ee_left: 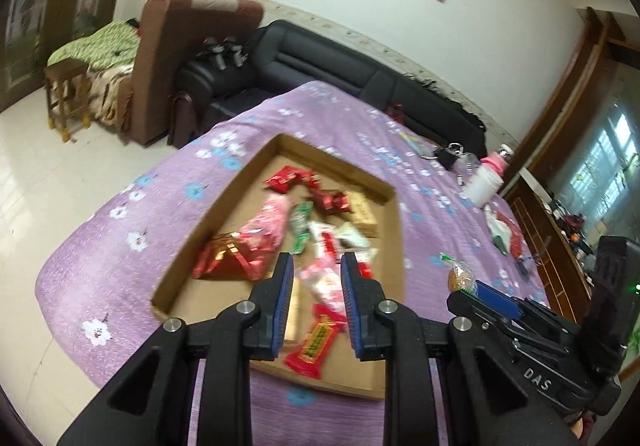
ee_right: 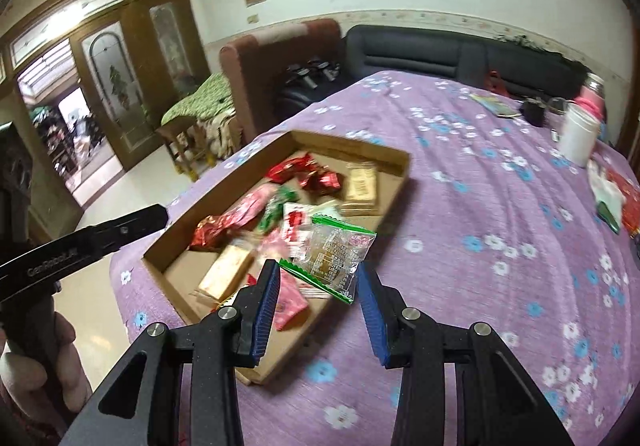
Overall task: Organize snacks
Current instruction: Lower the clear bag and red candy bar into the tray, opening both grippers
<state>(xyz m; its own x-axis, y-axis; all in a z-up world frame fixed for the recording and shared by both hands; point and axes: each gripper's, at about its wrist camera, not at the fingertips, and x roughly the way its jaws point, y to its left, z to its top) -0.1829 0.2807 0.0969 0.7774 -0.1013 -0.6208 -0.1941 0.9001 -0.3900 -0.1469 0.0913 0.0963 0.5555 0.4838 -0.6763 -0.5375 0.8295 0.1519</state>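
Your right gripper (ee_right: 318,278) has its jaws spread wide, and the green-edged clear snack packet (ee_right: 334,252) sits between the blue pads; whether either pad touches it you cannot tell from these views. Your left gripper (ee_left: 316,274) hangs over the near half of the cardboard tray (ee_left: 394,242), jaws parted to a middling gap with nothing between them.

That tray lies on the purple flowered tablecloth (ee_right: 480,246) near the table's left edge, and the packet hovers above the tray's near right corner.

Expect the packet to be light, crinkly and slick, with a cake inside that probably crushes easily. Pinch it by the flat sealed edge rather than across the middle.

Both tools point forward and downward at the tray, the right one tilted a little inward.
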